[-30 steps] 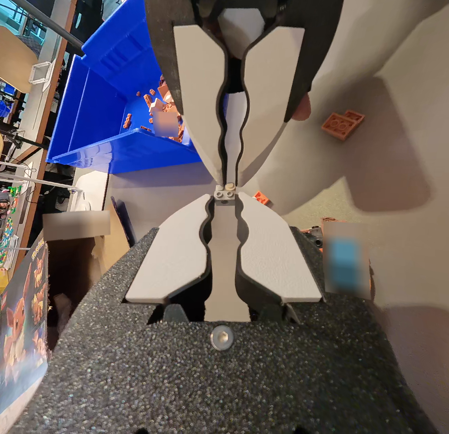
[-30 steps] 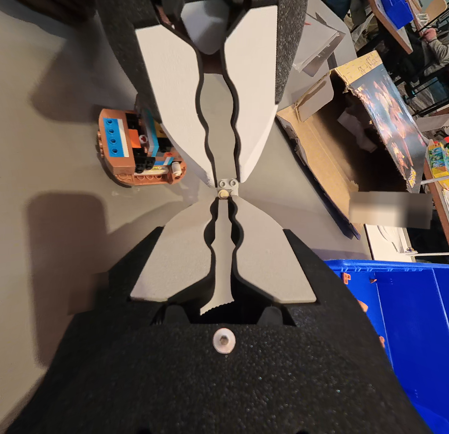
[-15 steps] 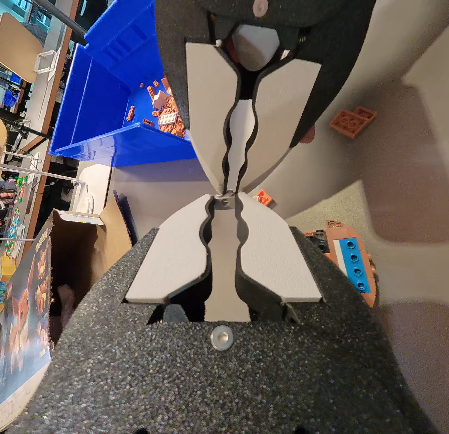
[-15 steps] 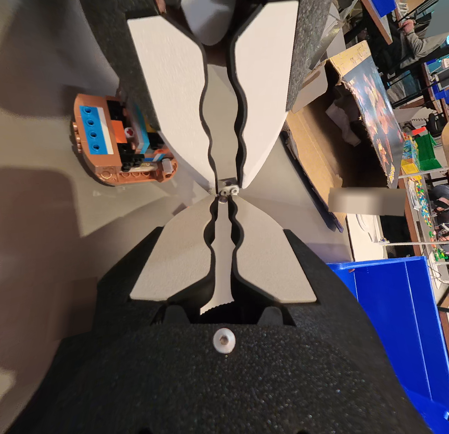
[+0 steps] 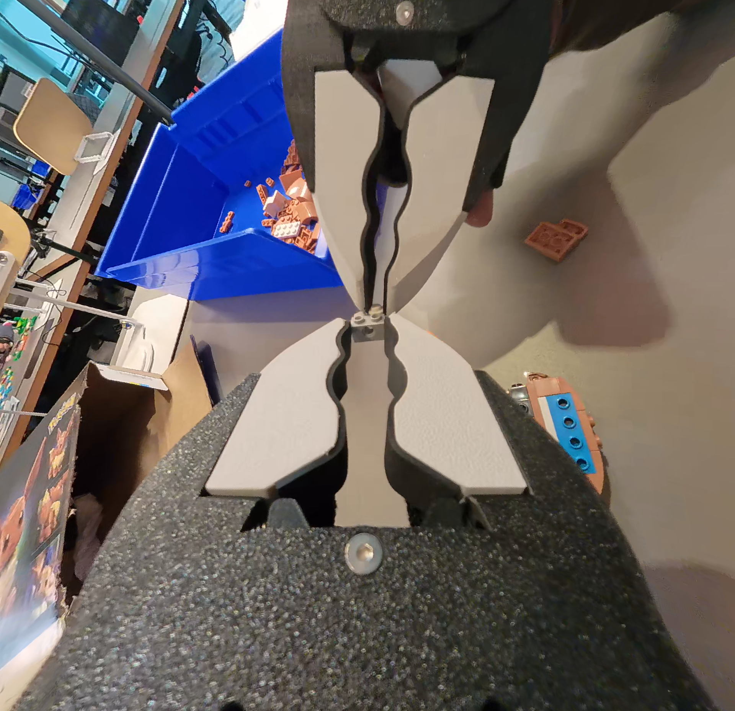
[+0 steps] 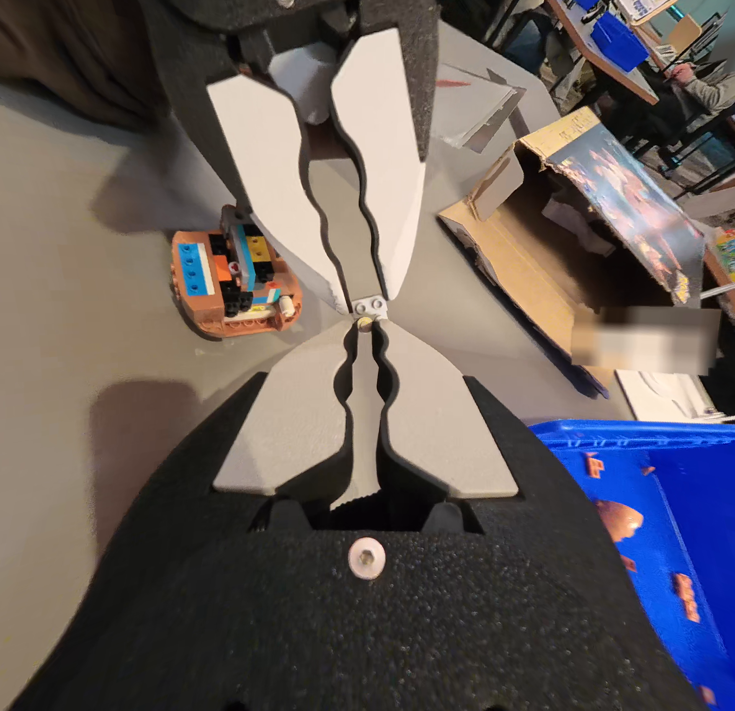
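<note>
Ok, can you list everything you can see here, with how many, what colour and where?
small grey brick: one, grey, pinched between the tips of the left gripper, touching the tan stud.
tan stud: one, tan, round, at the tips of the right gripper.
brick boat model: one, brown with blue, black, orange and yellow, on the grey table.
blue bin: one, blue, on the table, with loose brown and white bricks inside.
brown plate: one, brown, lying alone on the table.
cardboard box: one, tan with a picture side, open, beside the bin.
left hand-held gripper: one, grey fingers, black body.
right hand-held gripper: one, same colours, facing the left.
</note>
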Motion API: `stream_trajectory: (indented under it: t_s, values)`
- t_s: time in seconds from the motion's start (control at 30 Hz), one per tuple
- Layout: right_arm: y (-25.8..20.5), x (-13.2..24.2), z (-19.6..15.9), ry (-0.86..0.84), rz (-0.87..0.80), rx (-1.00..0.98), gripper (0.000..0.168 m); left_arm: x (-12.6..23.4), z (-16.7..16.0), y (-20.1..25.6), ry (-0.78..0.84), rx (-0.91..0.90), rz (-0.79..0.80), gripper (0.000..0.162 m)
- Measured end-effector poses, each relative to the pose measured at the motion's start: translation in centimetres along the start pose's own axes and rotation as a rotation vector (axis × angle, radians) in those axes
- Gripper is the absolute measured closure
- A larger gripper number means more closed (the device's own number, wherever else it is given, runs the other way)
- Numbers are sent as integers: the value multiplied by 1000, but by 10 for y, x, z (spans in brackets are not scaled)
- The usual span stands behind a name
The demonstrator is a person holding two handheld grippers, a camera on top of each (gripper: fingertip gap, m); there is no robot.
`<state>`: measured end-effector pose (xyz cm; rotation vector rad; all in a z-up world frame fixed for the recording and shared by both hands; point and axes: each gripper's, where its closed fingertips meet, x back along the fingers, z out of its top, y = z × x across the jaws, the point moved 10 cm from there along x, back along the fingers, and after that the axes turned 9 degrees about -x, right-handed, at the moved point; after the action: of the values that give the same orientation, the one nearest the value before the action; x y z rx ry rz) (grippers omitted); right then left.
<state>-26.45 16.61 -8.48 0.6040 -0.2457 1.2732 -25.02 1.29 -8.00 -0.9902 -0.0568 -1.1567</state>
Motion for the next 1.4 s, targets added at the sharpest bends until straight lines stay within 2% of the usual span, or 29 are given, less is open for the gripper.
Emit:
stream_trajectory:
  t_s: [0.43, 0.57, 0.63, 0.7, 0.87, 0.93, 0.97, 1.07, 1.23, 1.33, 1.4]
  values:
    - [17, 5, -6, 189, 173, -347, 163, 9, 2, -4, 84, -2, 49, 146]
    - [29, 15, -8, 298, 213, -492, 163, 6, -3, -3, 40, -31, 51, 146]
    - [33, 17, -10, 280, 157, -490, 163, 6, -3, -3, 54, -16, 48, 146]
    - [39, 22, -11, 239, 27, -455, 163, 7, -3, -4, 49, -18, 58, 146]
    - [67, 45, -27, 41, -515, -431, 162, 6, -3, -5, 42, -14, 69, 146]
    - [77, 49, -40, -33, -591, -507, 160, 5, -3, -4, 39, -15, 69, 146]
    - [81, 50, -46, -52, -599, -553, 154, 5, -3, -4, 39, -15, 68, 146]
    - [86, 52, -51, -30, -588, -618, 148, 5, -3, -4, 36, -15, 71, 146]
    - [82, 61, -36, 112, -572, -528, 147, 8, -3, -7, 71, 29, 73, 146]
    - [62, 57, -16, 220, -423, -288, 148, 12, -2, -11, 155, 118, 41, 146]
    - [42, 48, -7, 199, -378, -40, 150, 15, -3, -14, 209, 187, 13, 146]
